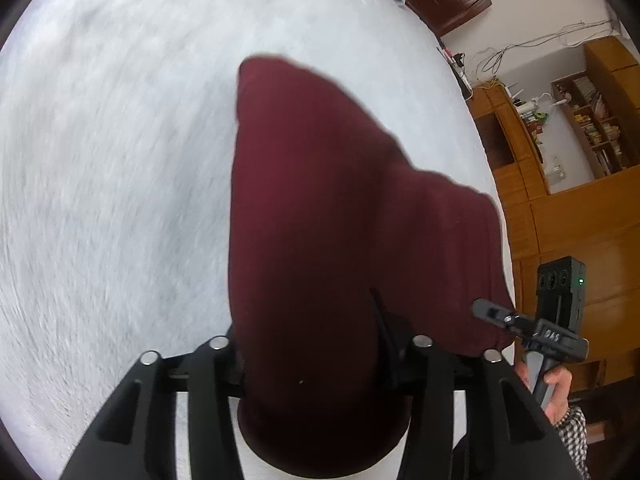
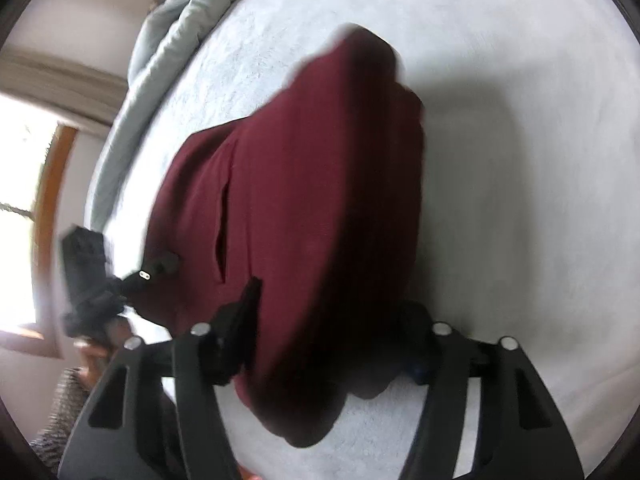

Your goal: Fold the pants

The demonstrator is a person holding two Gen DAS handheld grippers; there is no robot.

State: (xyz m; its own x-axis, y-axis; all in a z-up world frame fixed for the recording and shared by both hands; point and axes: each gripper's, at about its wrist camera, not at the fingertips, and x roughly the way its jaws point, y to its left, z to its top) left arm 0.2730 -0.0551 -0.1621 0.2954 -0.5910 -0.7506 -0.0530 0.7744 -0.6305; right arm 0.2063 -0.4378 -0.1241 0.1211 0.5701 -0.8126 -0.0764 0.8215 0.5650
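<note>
Dark red pants hang above a white bed sheet, held up between both grippers. My left gripper is shut on the pants' edge; cloth drapes over its fingers and hides the tips. My right gripper is shut on the other edge of the pants, with a pocket slit showing left of centre. The right gripper also shows in the left wrist view, pinching the cloth's right corner. The left gripper shows in the right wrist view at the cloth's left corner.
The white sheet covers the bed below. A grey duvet lies bunched along the bed's far edge. Wooden shelves and cupboards stand past the bed. A window is on the right wrist view's left.
</note>
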